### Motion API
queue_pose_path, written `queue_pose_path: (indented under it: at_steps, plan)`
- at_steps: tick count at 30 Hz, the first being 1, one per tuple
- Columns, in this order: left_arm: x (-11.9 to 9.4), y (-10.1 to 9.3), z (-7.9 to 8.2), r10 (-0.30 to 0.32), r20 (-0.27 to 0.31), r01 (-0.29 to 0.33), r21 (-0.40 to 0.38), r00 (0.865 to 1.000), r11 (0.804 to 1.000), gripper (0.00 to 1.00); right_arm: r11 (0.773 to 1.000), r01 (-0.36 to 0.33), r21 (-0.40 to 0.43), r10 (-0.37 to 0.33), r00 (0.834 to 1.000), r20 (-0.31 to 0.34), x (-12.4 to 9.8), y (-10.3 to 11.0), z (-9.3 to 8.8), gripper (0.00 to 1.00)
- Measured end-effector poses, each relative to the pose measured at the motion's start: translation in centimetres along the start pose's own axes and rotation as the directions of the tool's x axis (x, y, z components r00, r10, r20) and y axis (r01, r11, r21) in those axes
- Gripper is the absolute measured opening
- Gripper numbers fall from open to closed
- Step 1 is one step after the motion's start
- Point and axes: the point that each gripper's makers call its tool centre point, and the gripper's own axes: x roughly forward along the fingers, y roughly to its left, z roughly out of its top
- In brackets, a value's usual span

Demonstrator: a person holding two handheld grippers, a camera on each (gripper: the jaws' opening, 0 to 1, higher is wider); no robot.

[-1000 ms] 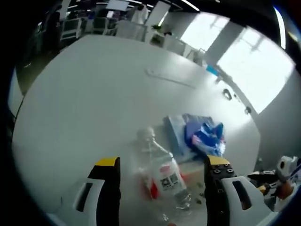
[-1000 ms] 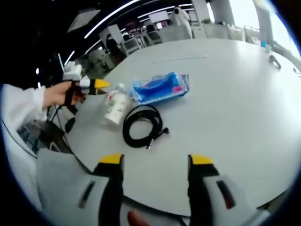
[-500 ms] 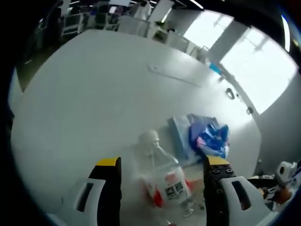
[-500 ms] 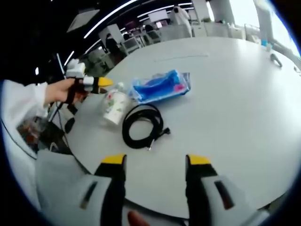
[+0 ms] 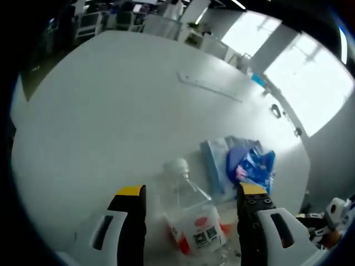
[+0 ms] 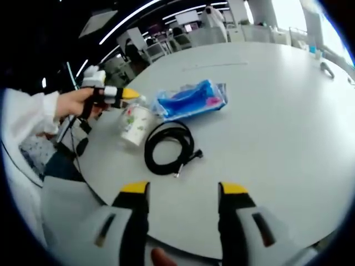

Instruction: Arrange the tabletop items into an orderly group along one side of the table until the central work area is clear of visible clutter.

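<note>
A wide round white table (image 6: 288,111) sits in an open office, with desks and chairs at the far side, strip lights overhead and bright windows beyond. In the right gripper view the clutter is gathered near one edge: a clear plastic bottle (image 6: 135,123) lying on its side, a blue plastic packet (image 6: 190,100) just beyond it, and a coiled black cable (image 6: 168,148) lying close beside both — the cable touches neither, as far as can be seen. The right gripper (image 6: 180,189) hangs above bare tabletop, jaws spread and holding nothing. This view also catches a hand (image 6: 77,103) bringing the left gripper to the bottle's cap end. The left gripper view adds the close-up — the left gripper (image 5: 188,191) has its jaws parted, one on each side of the bottle (image 5: 191,213), not clamped, with the packet (image 5: 239,165) just past it.
</note>
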Motion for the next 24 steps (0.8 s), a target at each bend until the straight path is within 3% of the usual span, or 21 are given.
queue_pose_path:
  at_steps: [24]
  plan:
    - [2.3, 0.8, 0.1, 0.059, -0.031, -0.059, 0.012, 0.998, 0.998, 0.50, 1.000, 0.002, 0.025, -0.002, 1.000, -0.019, 0.3, -0.4, -0.9, 0.46]
